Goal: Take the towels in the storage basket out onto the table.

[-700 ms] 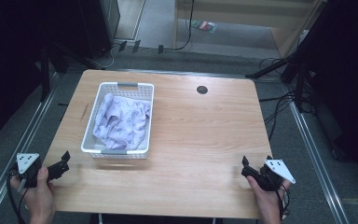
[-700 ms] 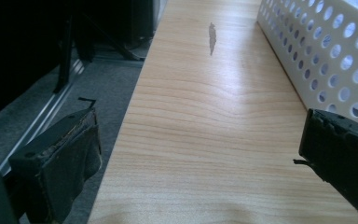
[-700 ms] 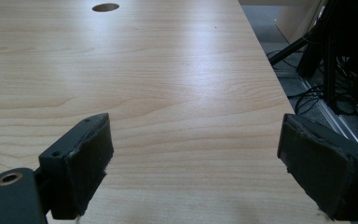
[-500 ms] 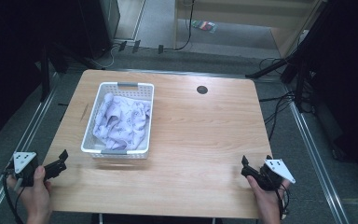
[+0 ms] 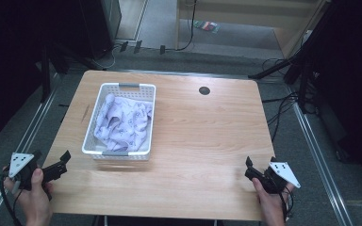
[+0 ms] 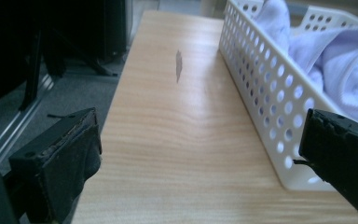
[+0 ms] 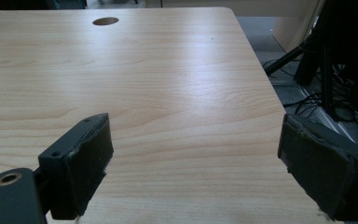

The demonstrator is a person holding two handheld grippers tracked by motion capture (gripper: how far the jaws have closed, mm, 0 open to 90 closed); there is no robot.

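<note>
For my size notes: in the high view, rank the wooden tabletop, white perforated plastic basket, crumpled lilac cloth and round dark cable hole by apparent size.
1. Wooden tabletop
2. White perforated plastic basket
3. Crumpled lilac cloth, inside the basket
4. Round dark cable hole

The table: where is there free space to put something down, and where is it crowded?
The table is bare from the white basket across to its right edge, and along the near edge between the left gripper and right gripper. A narrow bare strip runs left of the basket. The basket itself is crowded with pale cloth. A small round hole lies near the far edge.
</note>
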